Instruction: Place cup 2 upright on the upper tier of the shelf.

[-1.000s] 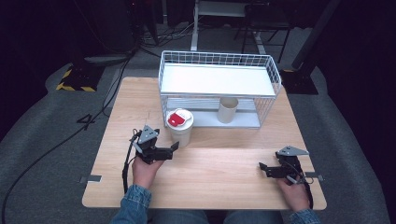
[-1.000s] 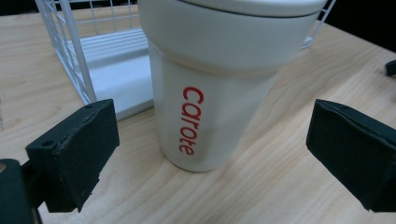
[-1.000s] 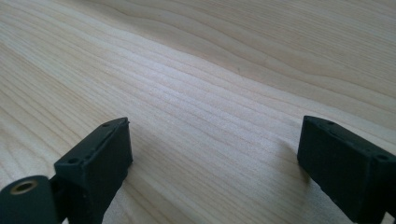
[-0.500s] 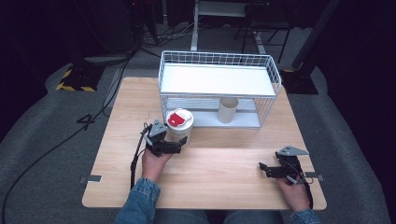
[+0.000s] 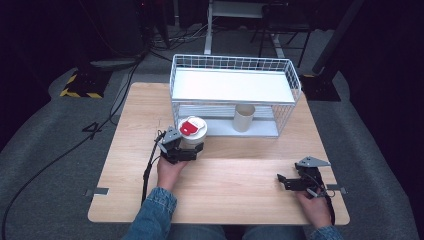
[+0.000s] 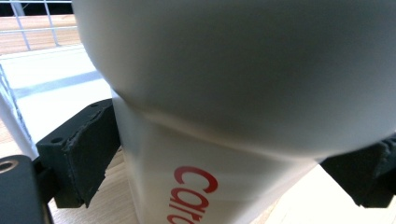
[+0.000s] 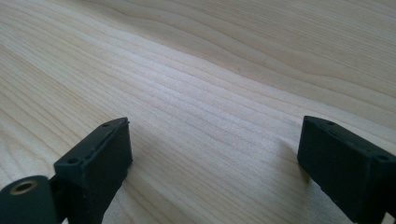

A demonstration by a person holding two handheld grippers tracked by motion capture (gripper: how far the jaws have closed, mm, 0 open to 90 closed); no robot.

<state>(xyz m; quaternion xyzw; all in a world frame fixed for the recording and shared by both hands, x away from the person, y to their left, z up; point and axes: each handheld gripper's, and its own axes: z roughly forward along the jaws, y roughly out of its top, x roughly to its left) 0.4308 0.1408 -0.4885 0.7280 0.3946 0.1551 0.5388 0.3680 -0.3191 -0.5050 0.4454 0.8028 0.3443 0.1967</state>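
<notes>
A white paper cup with a red-labelled lid (image 5: 192, 129) stands on the wooden table (image 5: 235, 195), just in front of the wire rack's left end. My left gripper (image 5: 192, 146) is open, one jaw on each side of the cup's lower wall. In the left gripper view the cup (image 6: 224, 93) is very close, with red lettering low on its side, and the left gripper (image 6: 217, 156) has its pads right beside the cup's wall. My right gripper (image 5: 281, 181) rests near the table's front right, open and holding nothing. The right gripper (image 7: 212, 140) looks along bare wood.
A white wire rack (image 5: 232, 62) with a flat white upper shelf stands at the back of the table. A plain beige cup (image 5: 244, 118) stands on its lower level. A cable trails from the left gripper towards the table's front edge.
My left gripper has moved forward and to the right, from open table up to the cup, and now has the cup between its jaws. The right gripper has stayed still.
</notes>
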